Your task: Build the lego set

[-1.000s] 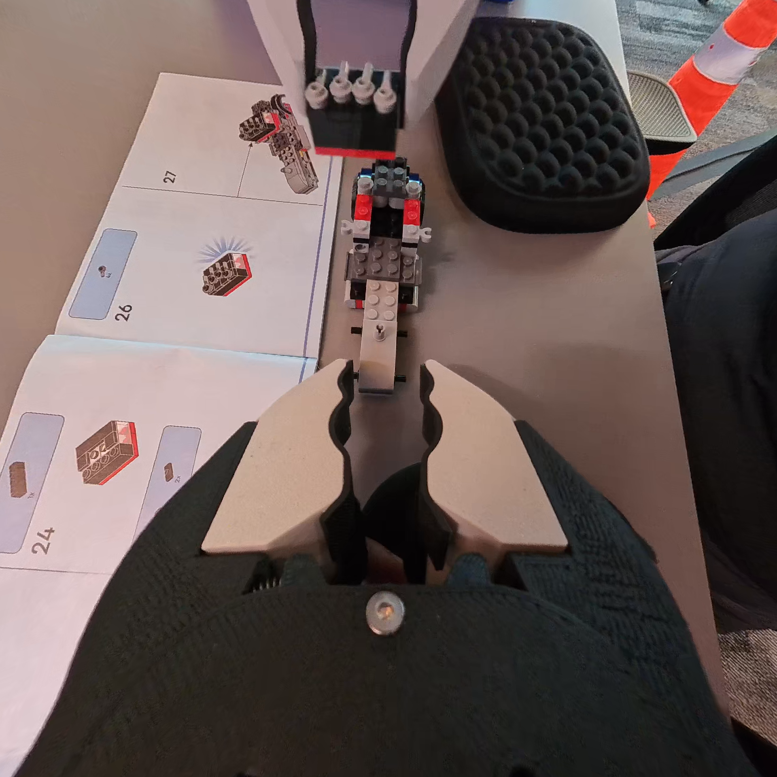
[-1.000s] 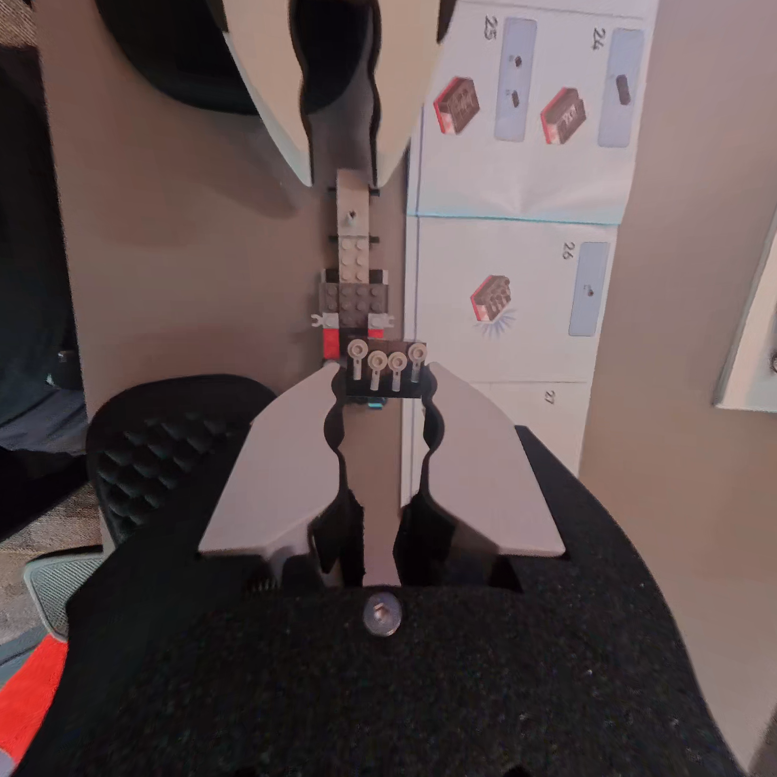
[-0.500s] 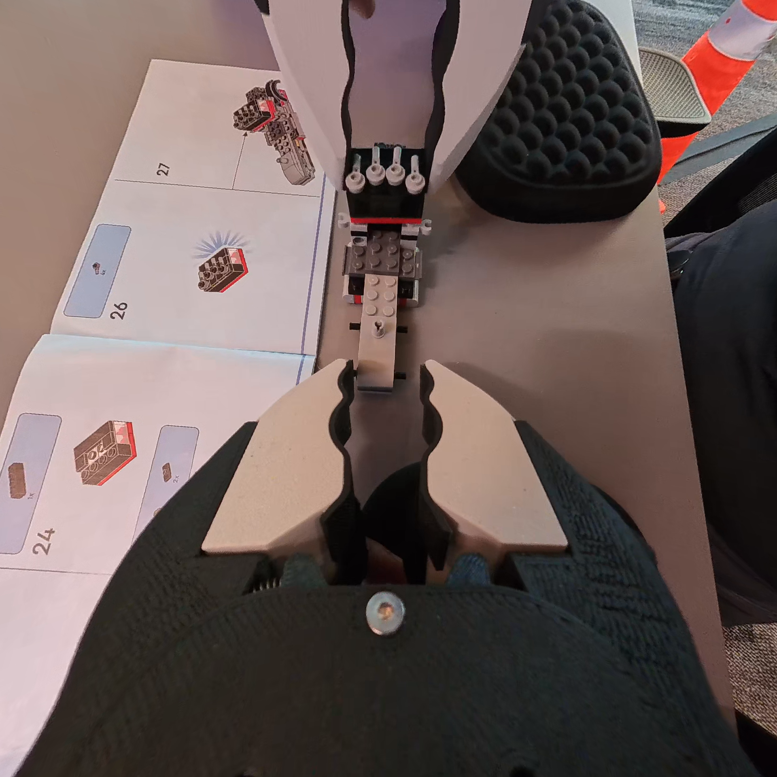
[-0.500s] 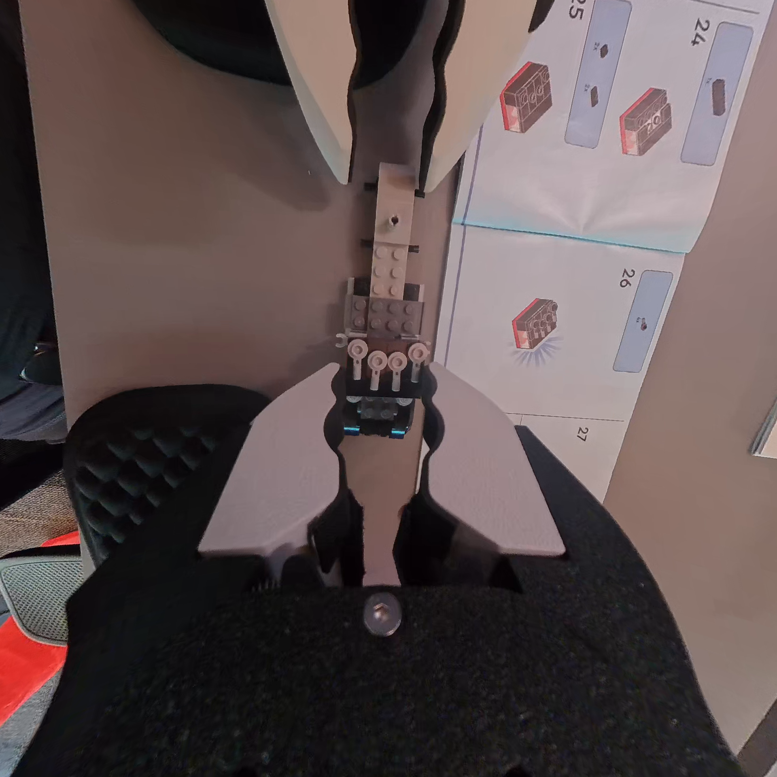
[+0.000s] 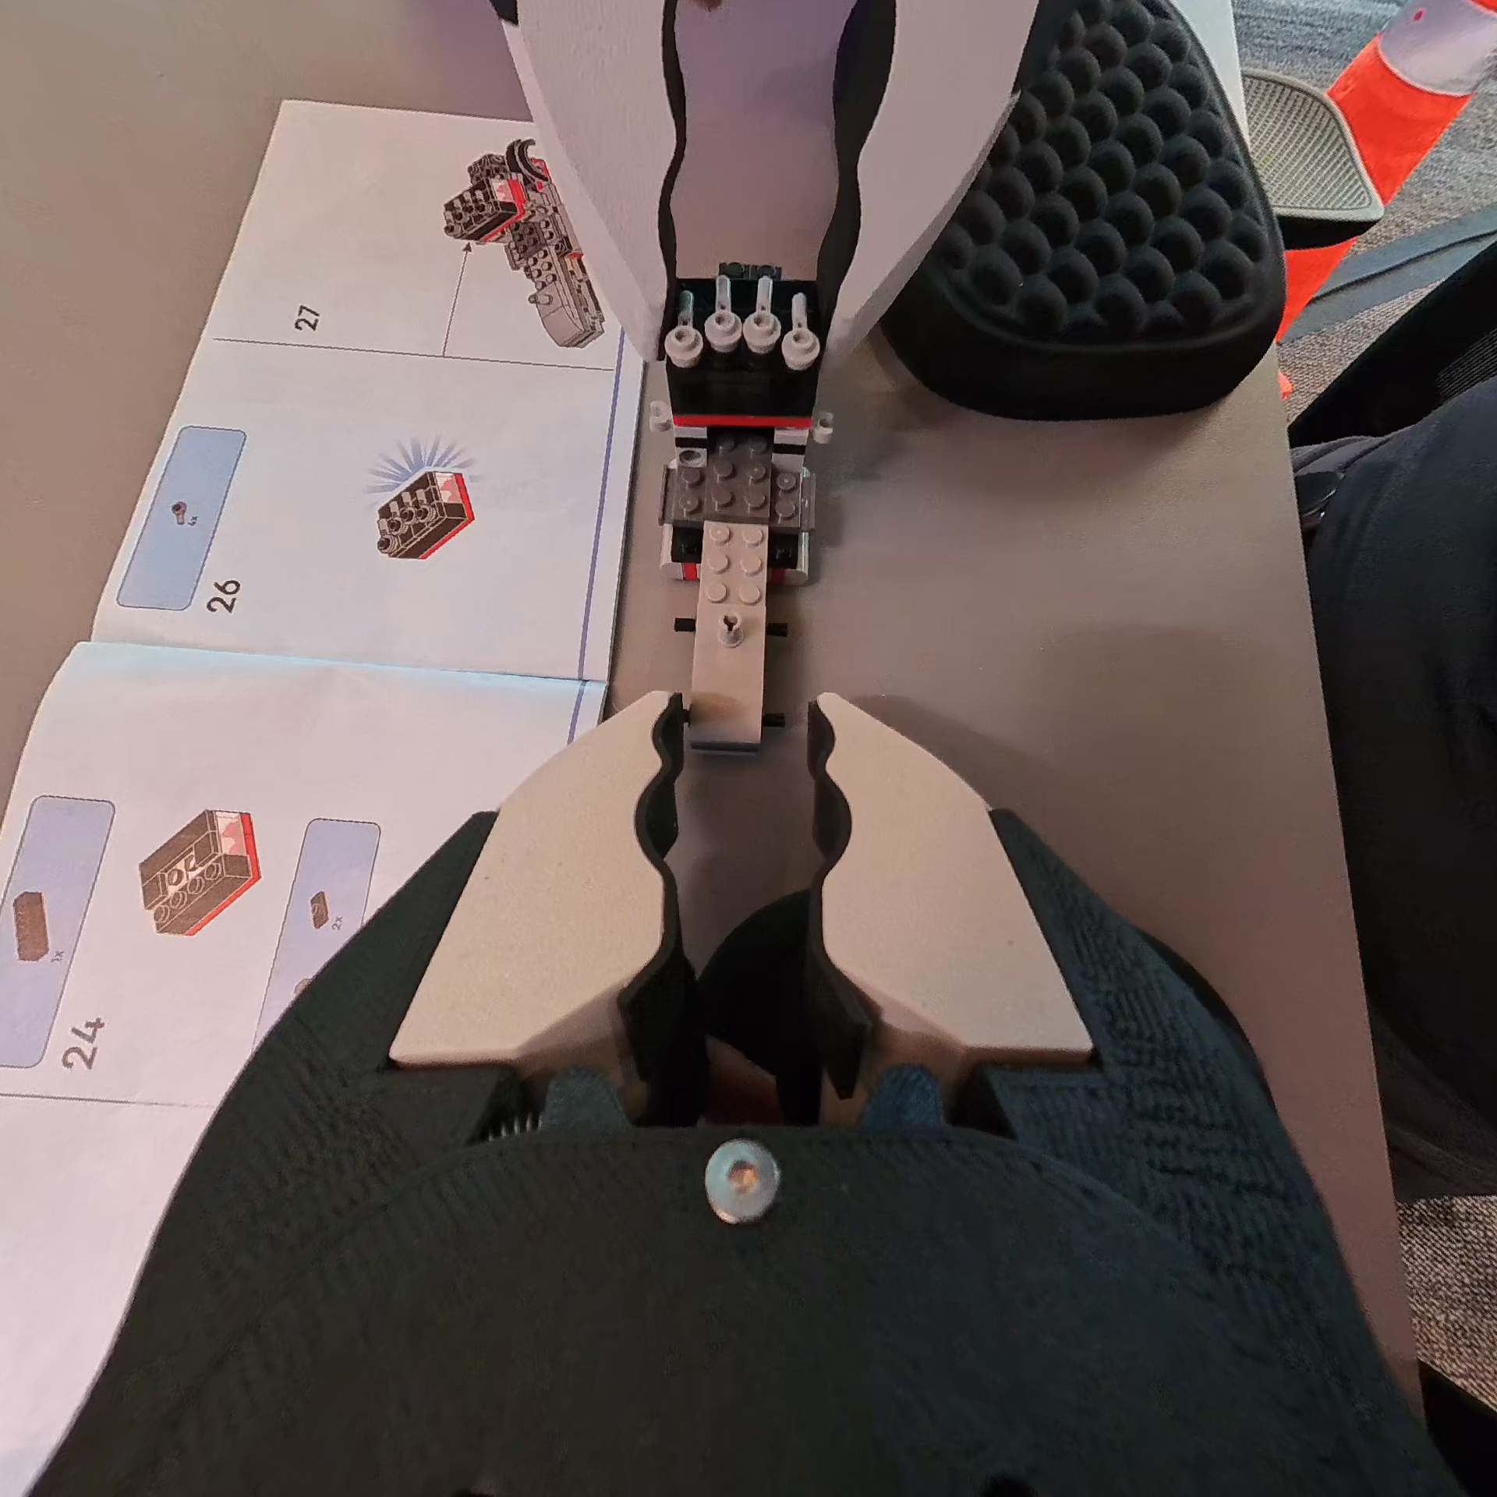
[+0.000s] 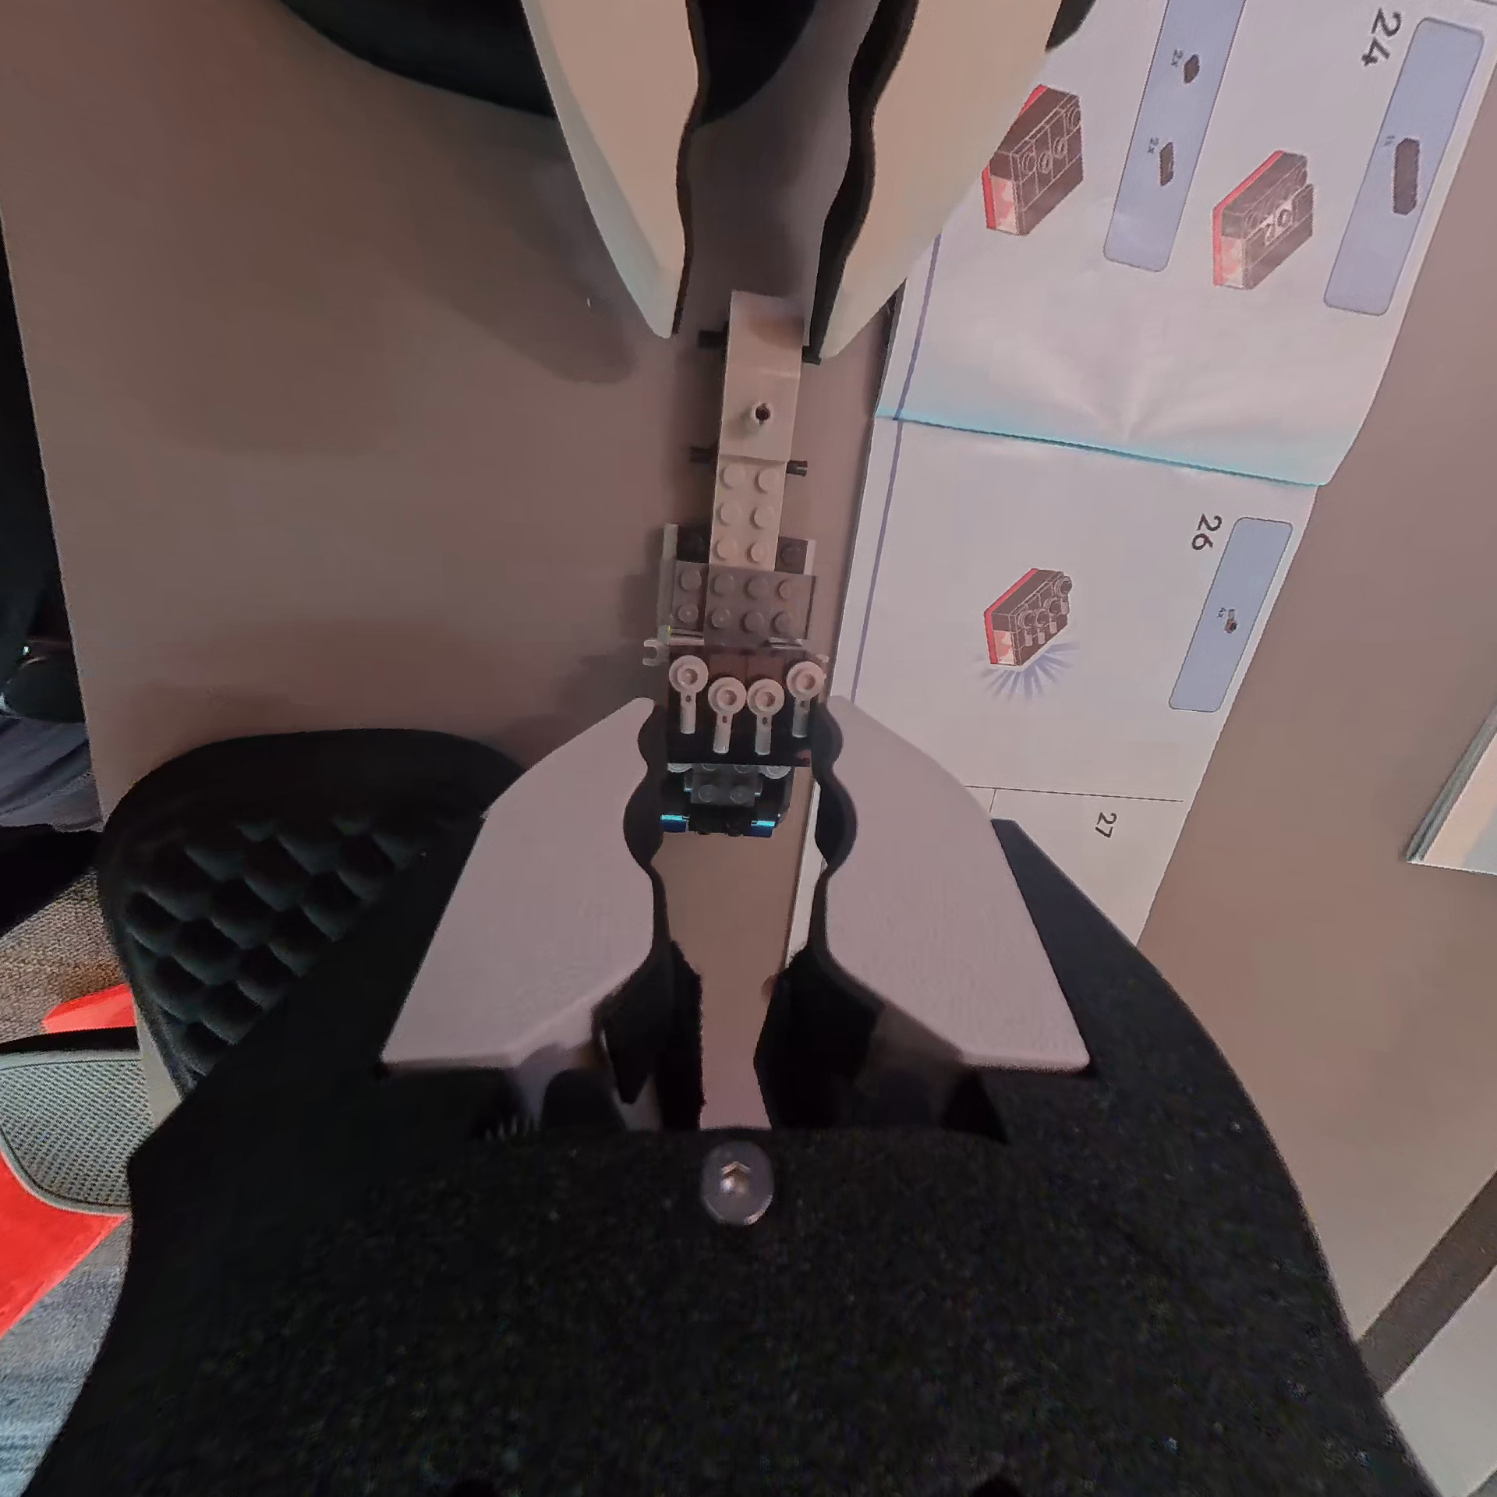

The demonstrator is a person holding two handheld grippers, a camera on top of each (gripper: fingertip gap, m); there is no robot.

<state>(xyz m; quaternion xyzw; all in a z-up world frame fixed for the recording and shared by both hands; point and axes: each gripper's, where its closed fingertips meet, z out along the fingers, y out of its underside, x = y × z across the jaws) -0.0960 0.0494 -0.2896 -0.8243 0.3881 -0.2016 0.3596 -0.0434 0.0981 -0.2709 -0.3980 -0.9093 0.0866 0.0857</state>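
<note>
The left gripper (image 5: 741, 717) sits low over the grey table (image 5: 1012, 729) with its two pale fingers parted; the narrow light-grey tail of the lego model (image 5: 733, 567) reaches just between their tips, nearer the left-hand finger, and it is not clear whether either pad touches it. The gap is wider than the tail, so nothing is clamped there.

Straight ahead of that gripper, at the far end of the model, the right gripper (image 6: 739, 729) comes in from the opposite side. Its fingers are closed against the flanks of a black block (image 6: 741, 733) with a red base strip and four pale grey levers on its face. Seen from the left wrist, the block sits right at the model's wide end, just above the dark grey studded plate; whether it is pressed fully home cannot be told.

To the left of the left gripper lies an open instruction booklet (image 5: 324, 486), its edge beside the model. Ahead and to the right, a black dimpled cushion (image 5: 1093, 202) rests on the table near the right gripper. Beyond the table edge an orange traffic cone (image 5: 1393, 105) stands on the carpet
</note>
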